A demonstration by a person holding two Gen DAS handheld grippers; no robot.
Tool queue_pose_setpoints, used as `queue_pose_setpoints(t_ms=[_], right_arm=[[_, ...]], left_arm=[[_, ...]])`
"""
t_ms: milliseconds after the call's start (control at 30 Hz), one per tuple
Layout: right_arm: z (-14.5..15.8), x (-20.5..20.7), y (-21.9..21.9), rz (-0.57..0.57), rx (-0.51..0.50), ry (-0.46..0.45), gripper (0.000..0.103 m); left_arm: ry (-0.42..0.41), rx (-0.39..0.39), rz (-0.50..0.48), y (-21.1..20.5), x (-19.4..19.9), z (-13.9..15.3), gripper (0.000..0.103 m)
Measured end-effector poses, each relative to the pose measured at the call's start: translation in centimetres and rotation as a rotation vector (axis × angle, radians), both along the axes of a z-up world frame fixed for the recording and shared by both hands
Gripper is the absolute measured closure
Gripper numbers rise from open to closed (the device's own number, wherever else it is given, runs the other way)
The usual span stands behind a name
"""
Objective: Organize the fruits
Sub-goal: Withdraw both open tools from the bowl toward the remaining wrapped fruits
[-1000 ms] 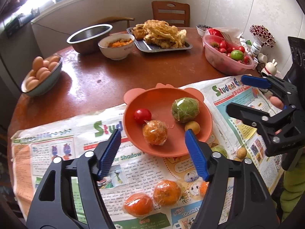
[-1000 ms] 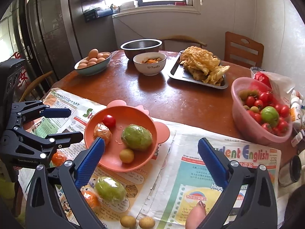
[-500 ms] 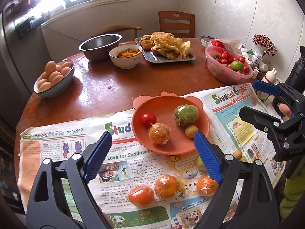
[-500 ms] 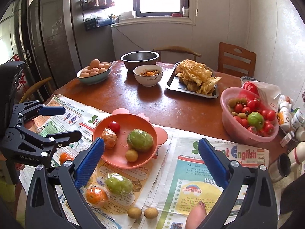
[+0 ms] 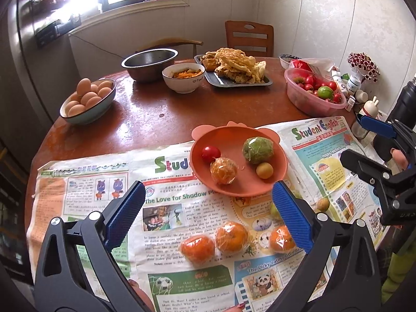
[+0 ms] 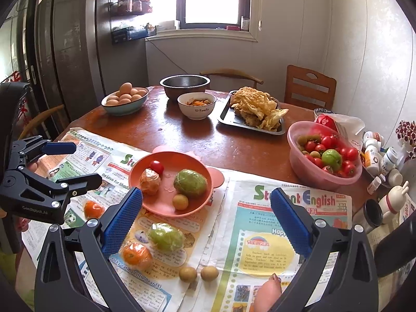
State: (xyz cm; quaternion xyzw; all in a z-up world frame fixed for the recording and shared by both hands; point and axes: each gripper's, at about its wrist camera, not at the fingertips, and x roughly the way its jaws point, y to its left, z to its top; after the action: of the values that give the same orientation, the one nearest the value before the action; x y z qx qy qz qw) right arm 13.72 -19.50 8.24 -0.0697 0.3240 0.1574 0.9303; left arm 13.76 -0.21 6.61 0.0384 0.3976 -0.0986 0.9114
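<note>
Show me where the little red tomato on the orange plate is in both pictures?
Left wrist view: the red tomato sits at the plate's left side, just above the wrapped orange.
Right wrist view: the tomato is at the plate's upper left.
Shared landmark: the orange plate on the newspaper.

Your surface: round wooden table (image 5: 161, 127) | directly on it: newspaper (image 5: 166, 208), egg bowl (image 5: 88, 104), steel bowl (image 5: 149, 63), tray (image 5: 234, 83), pink basin (image 5: 312, 101)
</note>
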Motion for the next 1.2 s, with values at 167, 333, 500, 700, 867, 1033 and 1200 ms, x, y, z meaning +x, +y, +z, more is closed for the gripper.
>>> queue_pose_setpoints(t_ms=[167, 333, 500, 700, 867, 1033, 1200], right_arm=[[-0.1, -0.8, 0.1, 0.003, 0.003, 0.000, 0.004], [-0.4, -1.8, -0.1, 0.002, 0.016, 0.000, 0.004], [-1.1, -2.7, -0.4, -0.005, 0.023, 0.011, 0.004], [-2.4, -3.7, -0.4, -0.009, 0.027, 0.034, 0.004], [-3.5, -4.6, -0.1, 0.001, 0.035, 0.056, 0.004], [-4.8, -5.6, 0.5, 0.015, 0.040, 0.083, 0.004], [-5.6, -6.3, 1.1, 0.027, 0.035, 0.098, 0.004]], left_arm=[[-0.001, -0.003, 0.005, 0.2, -0.9, -0.1, 0.010], [-0.001, -0.006, 0.011, 0.3, -1.6, -0.3, 0.010], [0.000, 0.000, 0.016, 0.6, -2.4, -0.5, 0.010], [0.008, 0.006, 0.030, 1.2, -3.3, -1.3, 0.010], [0.030, 0.009, 0.036, 1.7, -3.8, -2.5, 0.010], [0.054, 0.020, 0.046, 2.2, -4.4, -3.9, 0.010], [0.081, 0.032, 0.052, 2.8, -5.1, -5.3, 0.010]])
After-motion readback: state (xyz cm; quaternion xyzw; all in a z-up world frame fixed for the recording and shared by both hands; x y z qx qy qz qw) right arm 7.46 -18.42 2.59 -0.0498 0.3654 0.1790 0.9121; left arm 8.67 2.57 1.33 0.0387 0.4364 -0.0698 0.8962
